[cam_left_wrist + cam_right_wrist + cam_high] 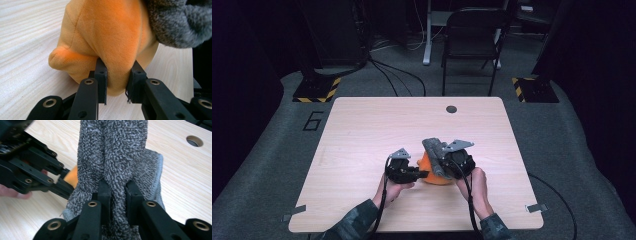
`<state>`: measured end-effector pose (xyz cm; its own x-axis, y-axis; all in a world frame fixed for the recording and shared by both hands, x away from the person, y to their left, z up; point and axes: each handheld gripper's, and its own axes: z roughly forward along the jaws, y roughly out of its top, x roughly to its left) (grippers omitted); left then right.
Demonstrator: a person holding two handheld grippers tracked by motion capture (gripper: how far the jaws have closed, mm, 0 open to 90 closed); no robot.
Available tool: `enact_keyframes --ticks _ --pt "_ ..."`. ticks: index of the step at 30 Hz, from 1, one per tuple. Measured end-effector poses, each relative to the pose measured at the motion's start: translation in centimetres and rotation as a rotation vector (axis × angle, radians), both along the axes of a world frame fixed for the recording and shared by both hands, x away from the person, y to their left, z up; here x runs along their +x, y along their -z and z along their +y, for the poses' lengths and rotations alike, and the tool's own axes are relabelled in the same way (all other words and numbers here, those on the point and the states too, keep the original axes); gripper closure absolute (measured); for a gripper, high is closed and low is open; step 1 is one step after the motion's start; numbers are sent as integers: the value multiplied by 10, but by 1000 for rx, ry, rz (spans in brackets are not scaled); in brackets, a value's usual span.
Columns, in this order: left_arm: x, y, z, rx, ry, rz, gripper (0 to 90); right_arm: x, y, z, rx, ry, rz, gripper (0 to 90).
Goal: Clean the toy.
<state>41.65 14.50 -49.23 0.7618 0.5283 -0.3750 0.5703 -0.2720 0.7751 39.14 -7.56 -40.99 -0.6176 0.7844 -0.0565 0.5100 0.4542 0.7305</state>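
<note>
An orange plush toy (432, 176) lies on the wooden table (362, 130) near its front middle. My left gripper (423, 174) comes at it from the left, shut on a fold of the orange plush toy (110, 32), with the left gripper (117, 73) jaws pressing into the fabric. A grey fuzzy cloth (434, 154) stands draped over the toy's right side. My right gripper (447, 167) is shut on the grey fuzzy cloth (117, 150), the right gripper (117, 188) jaws pinching a ridge of it. The grey cloth (175, 22) covers the toy's upper right.
A round cable hole (451, 109) sits in the table's far middle, and the cable hole (194, 141) lies beyond the cloth. A dark folding chair (474, 35) stands behind the table. Striped floor bases (317, 90) flank the far corners.
</note>
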Motion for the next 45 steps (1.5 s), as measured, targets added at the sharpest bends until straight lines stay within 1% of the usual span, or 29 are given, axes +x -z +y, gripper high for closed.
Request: enact_keyframes --ticks 2,4,5,6,7,9,10,13,15,16,19,21,24,26,27,28,31,32,35,36,37,39,41,43,44,45 --pt "1 0 0 -1 1 -6 737 1 1 -6 0 19 10 776" --pt "1 0 0 2 2 -7 737 3 3 -12 -3 40 15 776" --pt "0 0 -1 -2 -4 -3 737 4 4 -15 3 48 15 775" --pt "-1 0 -1 -4 -6 -1 737 5 6 -20 -3 53 21 775" --pt "-1 0 -1 -4 -7 -2 737 5 7 -21 2 66 27 776" --pt "-1 0 -1 -3 -5 -5 737 6 9 -27 -6 75 29 775" --pt "0 0 -1 -5 -5 -5 737 7 11 -29 -3 91 40 775" --pt "0 0 -2 -4 -3 -3 737 12 18 -37 -15 104 47 776" --pt "0 0 -3 -5 -6 -9 737 14 22 -41 -20 126 60 776" --pt "0 0 -3 -6 -1 -6 737 15 24 -44 -25 127 67 776" --pt "-1 1 -2 -9 -7 -5 737 19 32 -52 -37 159 97 776" --pt "-2 1 -3 -9 -7 -10 737 20 37 -56 -29 173 114 776" --pt "-1 1 -3 -11 -5 -10 737 22 42 -58 -42 188 129 776" --pt "-1 1 -3 -13 -4 -8 737 23 45 -60 -42 195 143 776" --pt "-1 1 -3 -13 -4 -8 737 23 45 -60 -42 195 143 776" --pt "0 1 -2 -15 -5 -7 737 27 52 -63 -55 199 154 776" --pt "0 1 -2 -16 -8 -8 738 31 62 -67 -80 214 186 776" --pt "0 1 -2 -19 -9 -6 737 32 67 -67 -92 227 209 776" --pt "0 1 -1 -21 -11 -3 737 35 76 -69 -108 230 234 776" --pt "0 1 -1 -20 -12 -4 737 37 77 -69 -112 225 233 776" --pt "0 1 -1 -21 -15 -6 737 37 76 -69 -110 230 241 775" --pt "0 1 -1 -22 -16 -5 737 36 69 -71 -102 235 225 776" --pt "-1 1 0 -23 -28 -2 737 32 57 -74 -90 242 189 778" --pt "-1 1 1 -19 -26 -6 738 26 39 -76 -56 238 147 779" --pt "-1 1 0 -20 -26 -9 738 22 28 -76 -34 230 115 779" --pt "-1 1 0 -19 -25 -10 737 18 17 -74 -12 228 96 778"
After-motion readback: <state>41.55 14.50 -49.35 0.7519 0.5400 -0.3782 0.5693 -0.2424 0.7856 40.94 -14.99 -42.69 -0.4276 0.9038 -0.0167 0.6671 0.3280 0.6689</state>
